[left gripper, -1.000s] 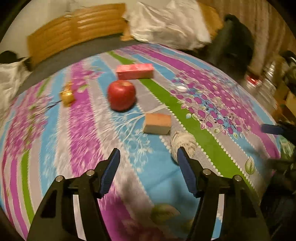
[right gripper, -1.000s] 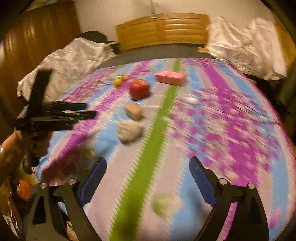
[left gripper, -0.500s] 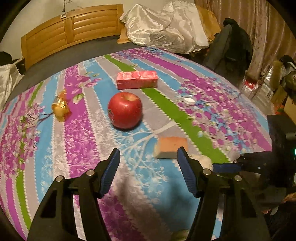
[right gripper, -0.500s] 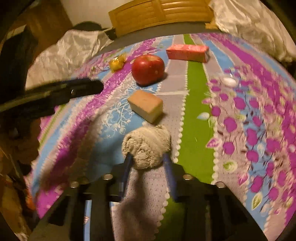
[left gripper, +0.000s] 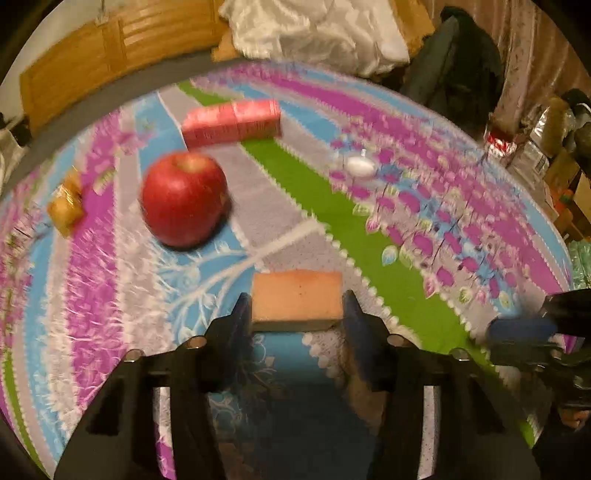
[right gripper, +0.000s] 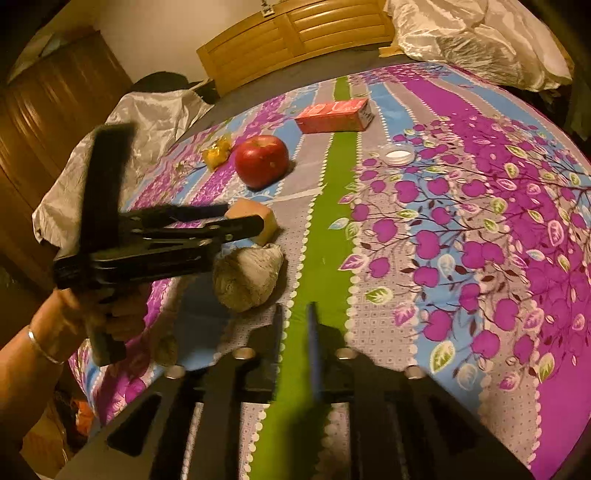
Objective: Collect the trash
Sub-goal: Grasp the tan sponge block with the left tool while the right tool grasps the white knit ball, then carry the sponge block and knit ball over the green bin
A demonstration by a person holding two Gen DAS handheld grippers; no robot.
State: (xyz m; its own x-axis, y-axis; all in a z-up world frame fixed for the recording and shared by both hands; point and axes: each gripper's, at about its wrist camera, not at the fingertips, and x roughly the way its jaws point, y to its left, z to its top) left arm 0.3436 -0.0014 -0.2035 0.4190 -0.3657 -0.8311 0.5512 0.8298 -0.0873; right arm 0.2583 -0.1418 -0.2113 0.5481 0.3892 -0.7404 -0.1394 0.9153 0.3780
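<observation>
My left gripper [left gripper: 295, 314] is closed on an orange sponge block [left gripper: 297, 295] on the flowered tablecloth; the same grip shows in the right wrist view [right gripper: 255, 218]. My right gripper [right gripper: 295, 328] is nearly shut with only a narrow gap and holds nothing. A crumpled grey paper ball [right gripper: 247, 277] lies on the cloth just left of and beyond its fingertips, free of them. A yellow crumpled wrapper [left gripper: 66, 206] lies at the far left; it also shows in the right wrist view [right gripper: 218, 151].
A red apple [left gripper: 184, 199], a pink carton [left gripper: 232, 122] and a small white lid [left gripper: 360, 166] lie farther out on the tablecloth [left gripper: 461, 206]. A wooden headboard [right gripper: 295, 33] and white bedding [right gripper: 480, 40] stand behind. Clutter sits past the right edge.
My left gripper moved forward and closed on the sponge block. My right gripper, which was around the paper ball, pulled back and right without it; the ball stays on the cloth.
</observation>
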